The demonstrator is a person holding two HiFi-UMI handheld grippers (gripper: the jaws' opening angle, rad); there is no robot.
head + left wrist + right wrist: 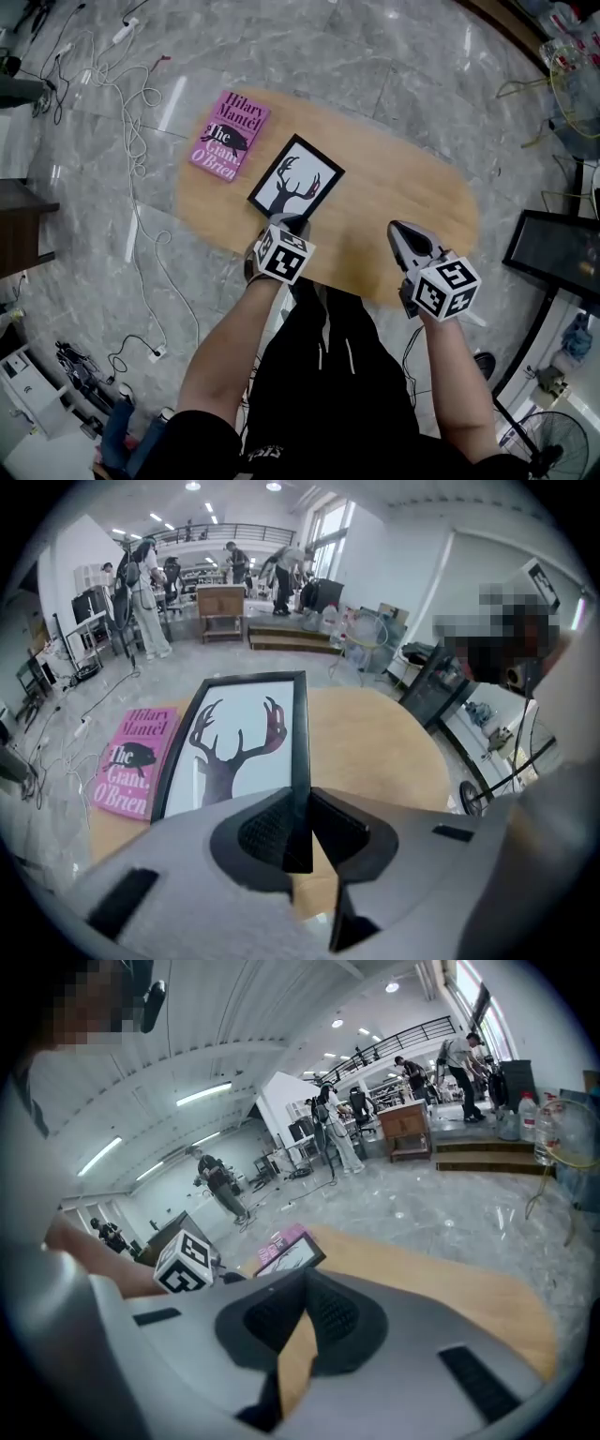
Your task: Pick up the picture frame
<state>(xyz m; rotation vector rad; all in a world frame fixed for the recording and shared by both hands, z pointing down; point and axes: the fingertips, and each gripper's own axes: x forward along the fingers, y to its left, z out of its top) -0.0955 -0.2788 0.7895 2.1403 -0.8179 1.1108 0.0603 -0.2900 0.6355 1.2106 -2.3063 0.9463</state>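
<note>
Grey marble floor [281, 47] strewn with white cables [141, 94] surrounds an oval wooden table [403, 187]. Over the table's middle sits the picture frame [295, 178], black-edged with a deer silhouette, turned diamond-wise in the head view. A pink book [230, 136] lies flat at the frame's 10 o'clock, just beside it. The left gripper [286, 225] comes in at the frame's 6 o'clock, and its own view shows both pads clamped on the frame's thin black right-hand edge at the near corner. The right gripper [401, 232] hangs over bare wood at the frame's 4 o'clock, apart from it, its jaws together at the tips with nothing between them.
</note>
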